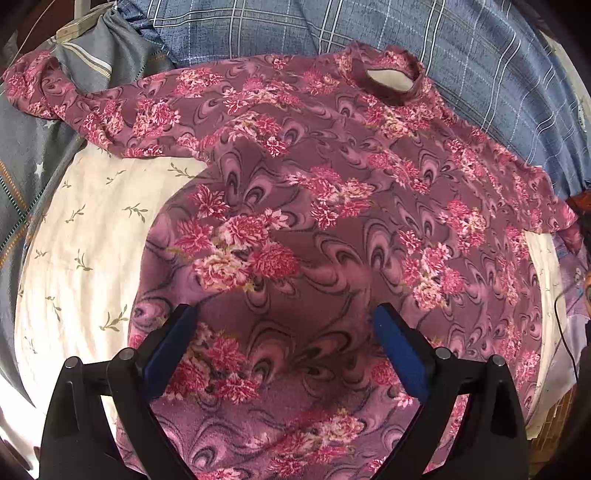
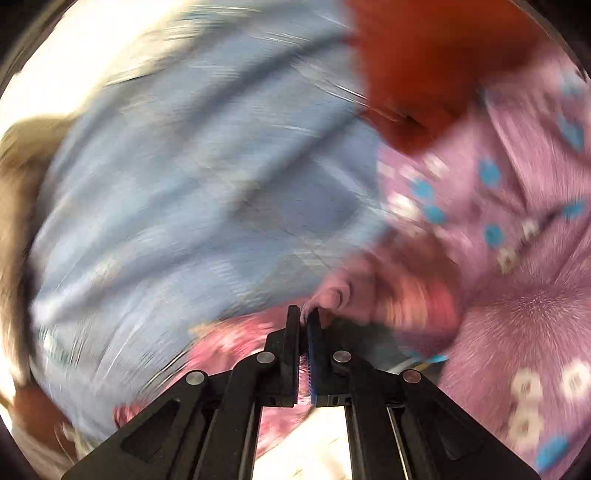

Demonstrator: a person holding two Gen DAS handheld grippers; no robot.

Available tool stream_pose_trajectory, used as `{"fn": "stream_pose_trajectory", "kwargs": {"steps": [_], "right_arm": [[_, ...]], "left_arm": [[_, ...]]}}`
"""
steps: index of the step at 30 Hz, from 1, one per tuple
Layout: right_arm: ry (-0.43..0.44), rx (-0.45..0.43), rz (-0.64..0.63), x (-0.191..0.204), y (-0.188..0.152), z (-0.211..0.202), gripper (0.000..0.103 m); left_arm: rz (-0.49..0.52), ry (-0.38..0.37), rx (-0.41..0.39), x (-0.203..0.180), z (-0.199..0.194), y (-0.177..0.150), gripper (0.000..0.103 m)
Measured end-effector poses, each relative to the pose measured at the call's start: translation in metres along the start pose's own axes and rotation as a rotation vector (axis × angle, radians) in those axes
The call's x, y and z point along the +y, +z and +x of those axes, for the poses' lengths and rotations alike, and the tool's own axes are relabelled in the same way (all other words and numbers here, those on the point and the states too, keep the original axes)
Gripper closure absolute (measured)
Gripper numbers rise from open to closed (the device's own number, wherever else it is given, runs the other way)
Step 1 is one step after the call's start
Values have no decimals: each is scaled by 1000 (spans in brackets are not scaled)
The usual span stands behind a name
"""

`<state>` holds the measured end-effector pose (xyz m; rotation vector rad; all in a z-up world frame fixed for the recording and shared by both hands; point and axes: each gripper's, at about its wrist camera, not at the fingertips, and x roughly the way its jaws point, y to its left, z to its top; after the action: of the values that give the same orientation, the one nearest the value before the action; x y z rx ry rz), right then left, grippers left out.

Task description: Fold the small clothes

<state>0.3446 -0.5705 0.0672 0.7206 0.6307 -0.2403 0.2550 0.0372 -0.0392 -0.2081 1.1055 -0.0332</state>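
Observation:
A mauve long-sleeved top with pink flowers (image 1: pixel 314 206) lies spread flat on a cream sheet, collar (image 1: pixel 391 74) at the far side, sleeves out to left and right. My left gripper (image 1: pixel 284 321) hovers open over its lower part, blue pads wide apart, nothing between them. The right wrist view is heavily blurred. There my right gripper (image 2: pixel 303 315) is shut, and a thin fold of the flowered top (image 2: pixel 332 295) is pinched between its pads. More of that fabric (image 2: pixel 229 343) lies under the fingers.
A blue checked quilt (image 1: pixel 406 29) is bunched behind the top, a grey striped cloth (image 1: pixel 92 55) at the far left. The cream leaf-print sheet (image 1: pixel 81 240) shows left of the top. A lilac fleece with blue dots (image 2: pixel 517 221) and a red cloth (image 2: pixel 436 55) lie at right.

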Motion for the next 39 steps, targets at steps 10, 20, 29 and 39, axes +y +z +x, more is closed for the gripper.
{"fn": "stream_pose_trajectory", "kwargs": {"steps": [10,20,29,39], "right_arm": [[262,124,-516,236,-119,-25,97],[307,596,-817,367,-376,37,72],[289,398,-585,297,-285,-23,28],[329,469,-177,193,-214,23,27]], "left_arm": [[-41,-78,-40,29,-28,-8,5],[-135,-82,-70,85,-49,-17,5],[-122,-150,-87,61,-58,20,5],[-41,-221,-49,-24,-41,61,5]]}}
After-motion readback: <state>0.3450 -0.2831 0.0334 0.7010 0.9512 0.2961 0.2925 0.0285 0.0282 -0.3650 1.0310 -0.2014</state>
